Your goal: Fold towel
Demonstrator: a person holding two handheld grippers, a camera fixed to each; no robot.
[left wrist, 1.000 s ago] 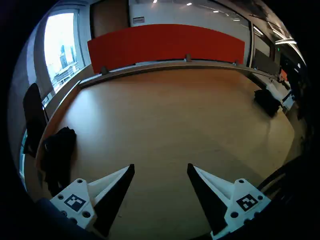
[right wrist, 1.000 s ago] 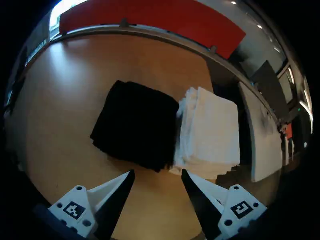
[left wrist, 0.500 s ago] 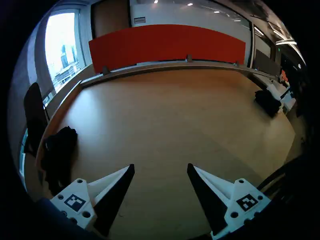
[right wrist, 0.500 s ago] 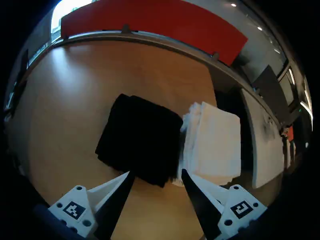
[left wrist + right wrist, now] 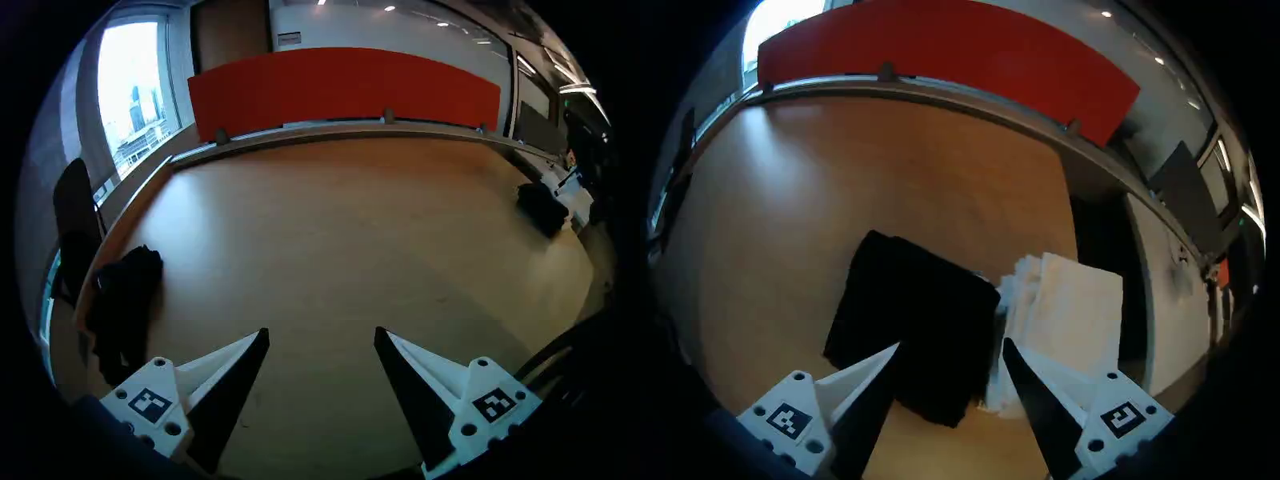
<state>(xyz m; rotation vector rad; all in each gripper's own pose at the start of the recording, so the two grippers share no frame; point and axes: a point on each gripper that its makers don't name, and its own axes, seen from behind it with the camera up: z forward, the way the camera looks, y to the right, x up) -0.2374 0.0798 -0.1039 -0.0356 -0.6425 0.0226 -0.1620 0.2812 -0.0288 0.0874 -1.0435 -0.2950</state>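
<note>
The left tool sits in the lower middle of the left gripper view. Its two white fingers are spread wide with only bare wood between them. Beyond it, the table is a broad, pale wooden top that runs up to a red divider panel across the upper frame. A dark bundle lies at the table's left edge, and another dark object lies far right. A bright window shows at the upper left.

The right tool is likewise spread wide and grips nothing. Just past its tips, in the lower middle, lies a black folded towel. A stack of white towels sits just beside it at the table's right edge. A pale neighbouring surface lies further right, across a dark gap.
</note>
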